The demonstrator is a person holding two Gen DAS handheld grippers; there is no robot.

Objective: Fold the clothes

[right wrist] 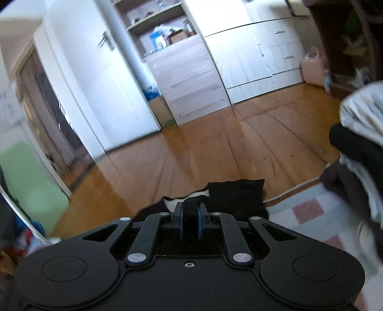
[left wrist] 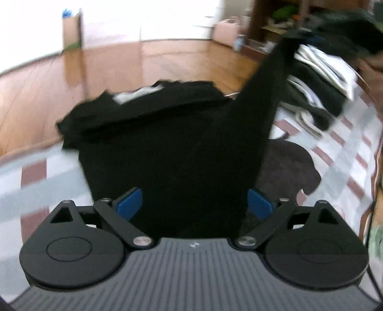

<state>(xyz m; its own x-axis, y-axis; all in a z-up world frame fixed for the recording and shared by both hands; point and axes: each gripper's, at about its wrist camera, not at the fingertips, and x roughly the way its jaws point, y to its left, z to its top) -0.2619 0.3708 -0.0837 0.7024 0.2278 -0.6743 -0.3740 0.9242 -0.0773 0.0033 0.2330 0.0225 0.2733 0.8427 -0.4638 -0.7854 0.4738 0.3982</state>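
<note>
On the checked cloth (left wrist: 344,153) lies a black shirt (left wrist: 167,148); the left gripper (left wrist: 195,202) is released, the right gripper (right wrist: 190,221) pinches the shirt's edge.

This is a lived-in home, likely a bedroom. A wooden plank floor (right wrist: 215,143) runs out to white built-in cupboards with drawers (right wrist: 270,55) at 1 o'clock and open shelves (right wrist: 155,21) crowded with small household things at 12 o'clock. A checked bedcover (left wrist: 344,153) lies at 3 o'clock in the left wrist view, with a heap of clothes (left wrist: 318,79) on it.
</note>
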